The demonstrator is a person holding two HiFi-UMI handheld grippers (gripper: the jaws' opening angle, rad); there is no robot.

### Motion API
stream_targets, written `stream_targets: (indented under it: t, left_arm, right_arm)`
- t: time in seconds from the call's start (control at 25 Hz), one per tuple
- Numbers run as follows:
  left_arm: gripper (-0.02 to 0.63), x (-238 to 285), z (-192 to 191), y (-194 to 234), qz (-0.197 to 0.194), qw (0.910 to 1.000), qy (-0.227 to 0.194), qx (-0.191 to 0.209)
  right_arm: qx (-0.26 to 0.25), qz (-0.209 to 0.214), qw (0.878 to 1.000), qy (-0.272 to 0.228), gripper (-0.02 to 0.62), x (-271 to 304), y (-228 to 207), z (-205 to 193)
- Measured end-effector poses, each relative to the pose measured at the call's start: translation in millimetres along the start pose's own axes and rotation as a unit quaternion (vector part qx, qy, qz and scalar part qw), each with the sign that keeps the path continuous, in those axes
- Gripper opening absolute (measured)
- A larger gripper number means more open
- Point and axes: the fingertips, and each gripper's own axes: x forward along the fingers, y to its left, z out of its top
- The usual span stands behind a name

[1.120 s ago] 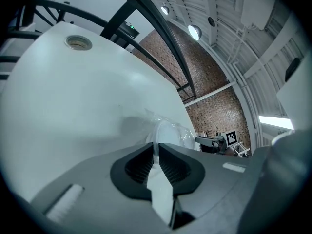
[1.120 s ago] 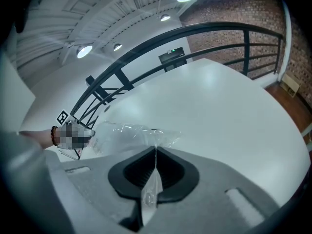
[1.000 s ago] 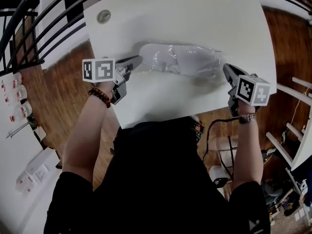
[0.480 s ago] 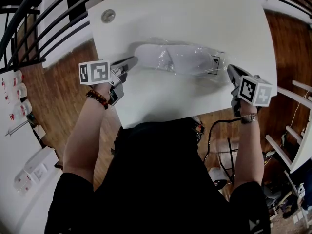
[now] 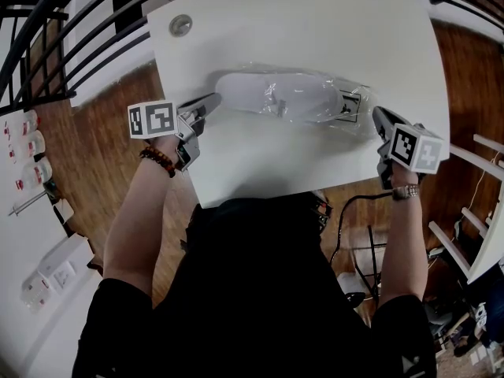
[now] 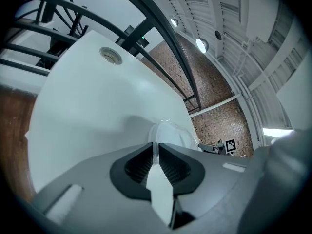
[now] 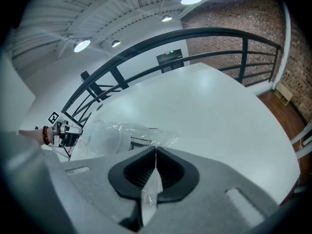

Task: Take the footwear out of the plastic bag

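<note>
A white piece of footwear [image 5: 276, 94] lies inside a clear plastic bag [image 5: 358, 115] across the middle of the white table [image 5: 315, 22]. My left gripper [image 5: 214, 98] is at the bag's left end, shut on the film there, with the footwear [image 6: 170, 133] just beyond its jaws [image 6: 155, 152]. My right gripper [image 5: 376, 113] is shut on the bag's right end, and crinkled plastic shows between its pads [image 7: 155, 156]. In the right gripper view the bag [image 7: 161, 136] stretches toward the left gripper [image 7: 63, 133]. The bag is pulled taut between the two grippers.
A round grommet [image 5: 180, 24] sits in the table's far left corner. A black railing [image 5: 47, 22] runs beyond the table on the left. The table's near edge [image 5: 260, 195] is right in front of the person's body. A printed label [image 5: 349, 105] shows on the bag's right part.
The left gripper has drawn a little to the left, and the bag now lies longer and flatter between the two grippers. Both grips have held.
</note>
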Motion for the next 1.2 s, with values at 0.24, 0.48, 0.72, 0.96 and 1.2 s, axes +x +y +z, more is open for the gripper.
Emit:
stream_targets:
  t: [0.24,0.48,0.72,0.96,1.2]
  left_arm:
    - [0.14,2.5,1.1,3.5,0.019,0.9994,0.009,0.028]
    - [0.203,-0.4,7.0,3.3,0.04,0.9969,0.017,0.066]
    - [0.253,2.0,18.2,-7.5,0.069,0.9834,0.043,0.162]
    - [0.307,16.0,27.4,-18.8,0.081,0.957,0.091,0.263]
    - [0.342,28.8,34.1,-27.4,0.091,0.9148,0.152,0.363]
  right_arm:
    - [-0.002,-0.006,1.0,0.0,0.011,0.0,-2.6,1.6]
    - [-0.014,-0.025,1.0,-0.005,0.072,-10.2,-6.0,6.3]
    - [-0.038,-0.054,0.998,-0.024,0.106,-25.1,-7.6,19.1]
    - [-0.139,-0.069,0.987,-0.043,0.126,-29.4,14.7,37.5]
    - [-0.278,-0.004,0.959,-0.05,0.13,-18.3,82.2,46.5]
